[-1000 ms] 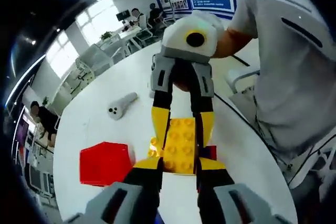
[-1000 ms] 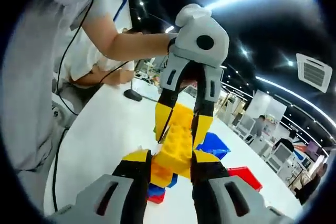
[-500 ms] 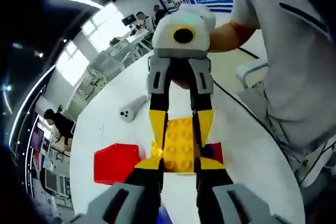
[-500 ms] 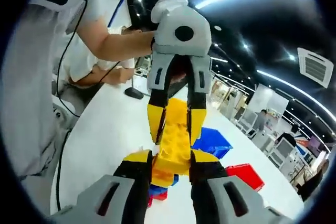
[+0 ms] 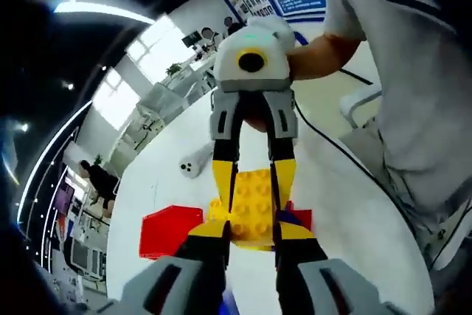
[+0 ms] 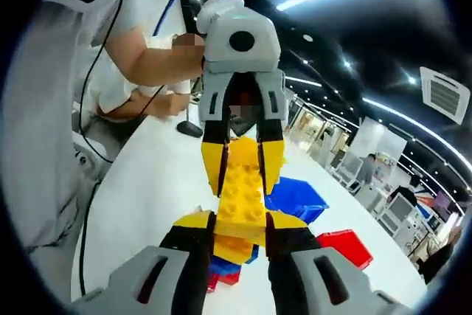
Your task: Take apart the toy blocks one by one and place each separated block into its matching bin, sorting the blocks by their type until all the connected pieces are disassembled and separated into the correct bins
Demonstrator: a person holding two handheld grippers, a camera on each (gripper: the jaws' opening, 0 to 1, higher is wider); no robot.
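Gripping: both grippers clamped the same yellow block stack from opposite ends, held up above the white table.
Left gripper (image 5: pixel 249 230): jaws clenched on the near end of the yellow block stack (image 5: pixel 253 198) in the left gripper view; in the right gripper view it came in from above, its yellow fingertips (image 6: pixel 214 167) pressed to the far end of the stack.
Right gripper (image 6: pixel 240 223): jaws closed on the near end of the yellow block stack (image 6: pixel 240 197) in the right gripper view; in the left gripper view it reached in from the top, its fingertips (image 5: pixel 223 175) flanking the far end.
Yellow blocks: at least two studded layers could be counted in the right gripper view, a long upper piece and a darker yellow piece under it; the exact number could not be told.
Other blocks: one small red block (image 5: pixel 299 217) and one blue piece (image 6: pixel 221 267) showed just beneath the stack.
Bins: one red bin (image 5: pixel 171 231) on the table in the left gripper view; one blue bin (image 6: pixel 295 198) and one red bin (image 6: pixel 343 247) beside each other in the right gripper view.
Table (image 5: pixel 346 212): white, round-edged, also bearing one grey handle-shaped object (image 5: pixel 195 161) well apart from the red bin.
Person: one forearm (image 6: pixel 147 71) holding the left gripper, a grey shirt (image 5: pixel 413 79) at the table's edge.
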